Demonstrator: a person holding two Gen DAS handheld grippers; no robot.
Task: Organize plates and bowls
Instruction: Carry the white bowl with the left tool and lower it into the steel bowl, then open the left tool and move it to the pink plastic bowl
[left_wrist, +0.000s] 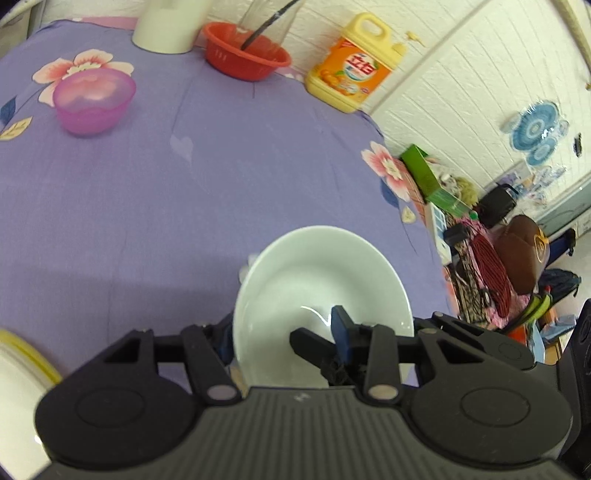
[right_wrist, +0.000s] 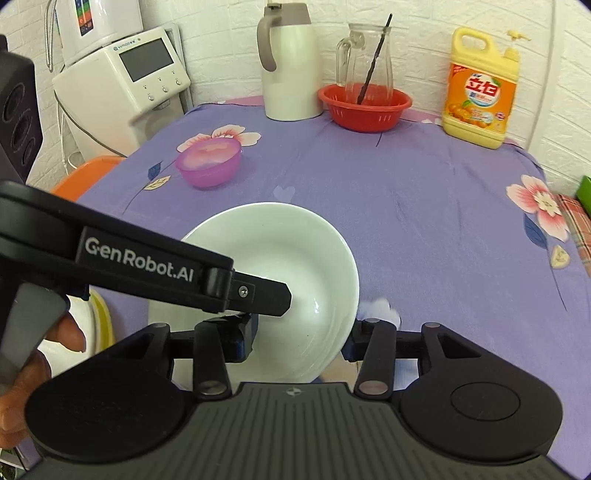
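A white deep plate (left_wrist: 317, 280) (right_wrist: 291, 258) is tilted up above the purple flowered tablecloth (left_wrist: 184, 192). My left gripper (left_wrist: 282, 332) is shut on its left rim, with one finger behind the rim and the blue pad inside the plate. In the right wrist view the left gripper's finger (right_wrist: 266, 295) reaches in from the left. My right gripper (right_wrist: 299, 336) holds the plate's right side, one pad inside and the other finger outside the rim. A pink see-through bowl (left_wrist: 94, 101) (right_wrist: 208, 162) stands far left. A yellow-rimmed white plate (left_wrist: 22, 369) (right_wrist: 99, 317) lies near left.
At the table's back stand a red basket (right_wrist: 364, 107) with a glass jug (right_wrist: 365, 62), a white thermos (right_wrist: 288, 62) and a yellow detergent bottle (right_wrist: 480, 88). A water dispenser (right_wrist: 122, 81) and an orange stool (right_wrist: 85, 173) are left of the table. Clutter lies beyond the right edge (left_wrist: 480, 277).
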